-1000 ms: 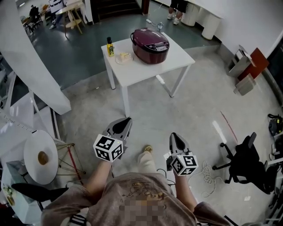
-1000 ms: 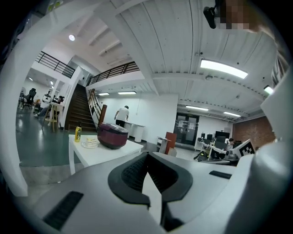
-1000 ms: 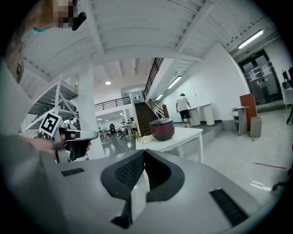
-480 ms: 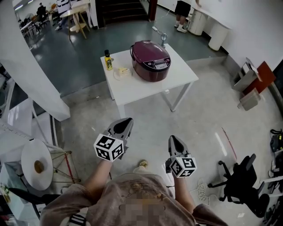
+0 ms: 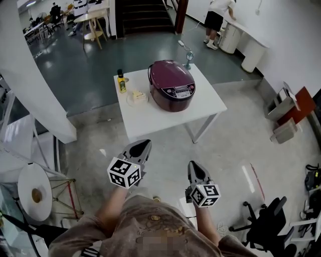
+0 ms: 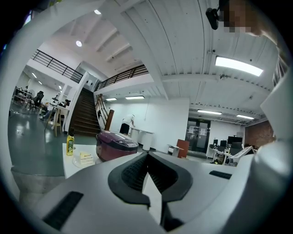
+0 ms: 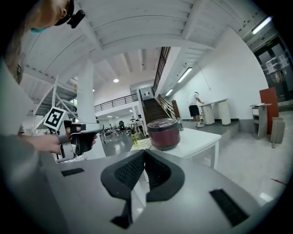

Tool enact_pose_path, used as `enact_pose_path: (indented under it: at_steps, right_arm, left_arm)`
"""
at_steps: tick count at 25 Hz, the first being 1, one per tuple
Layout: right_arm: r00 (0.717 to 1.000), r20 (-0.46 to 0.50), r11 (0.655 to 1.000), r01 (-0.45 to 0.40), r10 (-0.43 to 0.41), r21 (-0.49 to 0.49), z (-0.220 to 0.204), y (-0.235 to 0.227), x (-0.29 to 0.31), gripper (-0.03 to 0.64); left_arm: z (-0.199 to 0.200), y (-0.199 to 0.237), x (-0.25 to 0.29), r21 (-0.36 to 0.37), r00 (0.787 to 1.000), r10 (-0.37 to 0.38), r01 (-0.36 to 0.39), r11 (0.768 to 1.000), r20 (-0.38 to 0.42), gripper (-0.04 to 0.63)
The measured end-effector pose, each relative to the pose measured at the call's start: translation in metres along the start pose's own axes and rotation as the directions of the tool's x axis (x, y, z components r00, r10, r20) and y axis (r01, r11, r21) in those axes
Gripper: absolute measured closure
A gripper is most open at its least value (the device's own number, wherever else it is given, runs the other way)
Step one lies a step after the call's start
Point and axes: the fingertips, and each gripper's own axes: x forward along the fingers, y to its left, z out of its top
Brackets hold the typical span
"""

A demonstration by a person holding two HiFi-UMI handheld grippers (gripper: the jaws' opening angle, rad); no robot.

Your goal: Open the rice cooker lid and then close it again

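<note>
Concrete floor [image 5: 100,135] underfoot, and ahead a white table [image 5: 205,108] with the rice cooker [image 5: 171,84] on it, lid [image 5: 169,73] down. Left tongs [image 5: 142,144] are pinched together, nothing in them; right tongs [image 5: 192,164] likewise, empty. The cooker stands well ahead, roughly between the two tips. Its shell looks hard, smooth and rounded, probably slippery and weighty. The lid likely springs on a catch, so pressing at its front edge looks best.

Cannot read the panel print on the rice cooker [image 5: 171,84] or the label on the yellow bottle [image 5: 121,83]: too small. Cannot name the pale item [image 5: 139,94] beside them. Hidden beneath the worktop [image 5: 165,118]: its far legs. Cut off at the top edge: a distant person [image 5: 218,15].
</note>
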Motion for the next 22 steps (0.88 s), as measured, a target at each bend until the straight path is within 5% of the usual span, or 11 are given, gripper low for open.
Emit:
enact_pose_path:
  at_steps: [22]
  right_arm:
    - [0.998,-0.038,0.999,-0.043,0.042,-0.016,0.039,-0.062,0.151,0.614]
  left_arm:
    - [0.024,0.102,0.137,-0.029,1.000,0.022,-0.022,0.999,0.006,0.575]
